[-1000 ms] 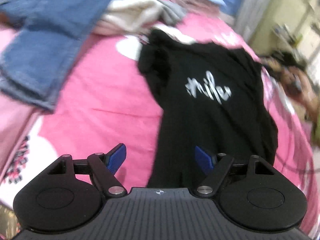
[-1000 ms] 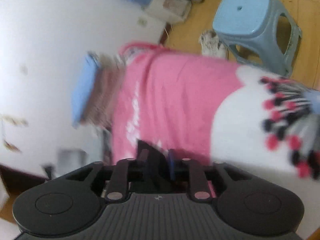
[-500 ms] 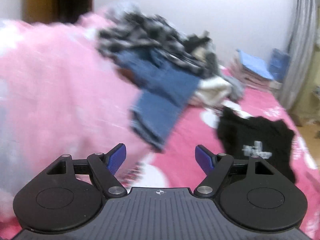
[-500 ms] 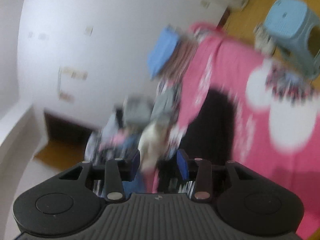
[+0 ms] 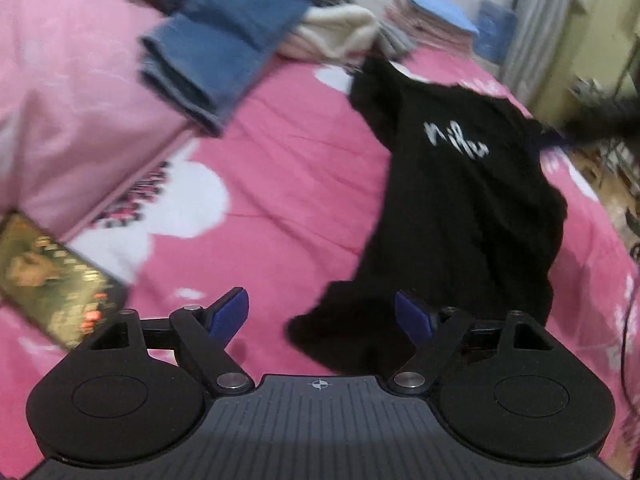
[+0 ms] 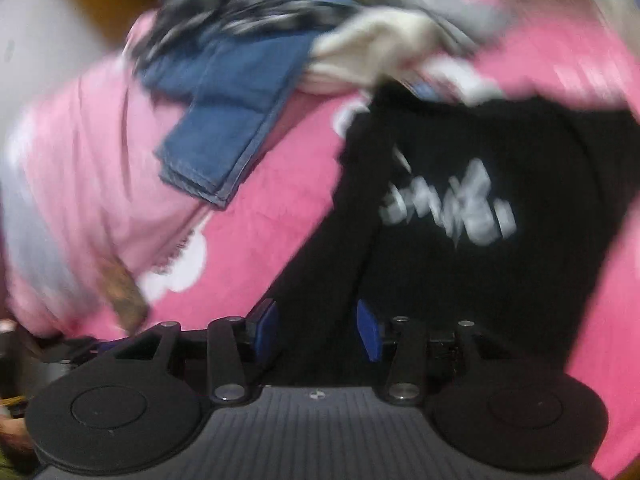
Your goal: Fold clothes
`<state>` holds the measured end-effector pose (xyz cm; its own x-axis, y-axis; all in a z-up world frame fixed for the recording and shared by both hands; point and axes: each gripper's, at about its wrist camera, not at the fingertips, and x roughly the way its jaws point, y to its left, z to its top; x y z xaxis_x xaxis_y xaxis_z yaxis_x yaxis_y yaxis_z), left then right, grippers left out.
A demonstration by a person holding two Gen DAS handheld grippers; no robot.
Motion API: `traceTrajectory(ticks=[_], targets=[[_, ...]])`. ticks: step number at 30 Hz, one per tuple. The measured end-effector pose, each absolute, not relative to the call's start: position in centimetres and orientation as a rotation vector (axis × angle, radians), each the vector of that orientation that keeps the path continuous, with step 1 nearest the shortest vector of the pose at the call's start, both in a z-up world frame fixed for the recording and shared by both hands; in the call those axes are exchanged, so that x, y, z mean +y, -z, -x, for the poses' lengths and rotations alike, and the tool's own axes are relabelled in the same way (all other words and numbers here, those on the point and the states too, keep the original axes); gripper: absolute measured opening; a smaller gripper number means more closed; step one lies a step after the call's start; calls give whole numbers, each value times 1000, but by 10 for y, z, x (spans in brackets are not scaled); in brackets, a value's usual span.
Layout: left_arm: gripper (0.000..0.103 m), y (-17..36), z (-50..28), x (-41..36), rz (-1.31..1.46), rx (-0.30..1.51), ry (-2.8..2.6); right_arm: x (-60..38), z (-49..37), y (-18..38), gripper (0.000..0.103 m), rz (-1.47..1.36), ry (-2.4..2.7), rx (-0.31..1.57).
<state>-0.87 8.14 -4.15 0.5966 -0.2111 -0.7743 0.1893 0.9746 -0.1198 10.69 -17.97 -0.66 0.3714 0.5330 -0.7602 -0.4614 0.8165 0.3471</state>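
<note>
Our left gripper (image 5: 321, 317) hangs with jaws spread wide and nothing between them, above the near hem of the black T-shirt (image 5: 468, 200). Our right gripper (image 6: 316, 330) shows jaws partly apart, black cloth behind the gap; we cannot tell whether the pads touch it. The shirt lies rumpled on the pink bedspread (image 5: 288, 168), white lettering (image 5: 456, 140) facing up. Beyond it we see folded jeans (image 5: 216, 44) and a cream garment (image 5: 336, 32).
</note>
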Motion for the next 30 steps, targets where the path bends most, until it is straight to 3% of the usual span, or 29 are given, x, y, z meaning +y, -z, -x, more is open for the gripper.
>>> traceTrajectory(ticks=[2,4,8,13,15,17,18,19,26,30], targets=[[72,54,8,72,-10,890,237,-145,-118,2,47,84,-649,928],[57,66,9,68,-19,897,254,-117,-135,10,46,219,-665,871],[51,81,17,70,14,904,284,-56,-173,41,47,489,-678,788],[48,84,29,71,6,876,289,-24,-220,96,51,627,-561,879],[48,84,33,72,12,872,291,-32,-228,102,47,566,-575,899],[48,84,36,72,12,864,294,-41,-233,98,29,510,-593,906],[48,84,37,72,12,860,296,-43,-237,96,16,499,-592,911],[49,85,37,73,13,855,299,-47,-242,92,10,475,-586,918],[50,86,43,71,-5,829,304,-55,-272,57,9,201,-599,819],[50,84,44,70,-2,834,294,-50,-293,65,9,45,-581,784]])
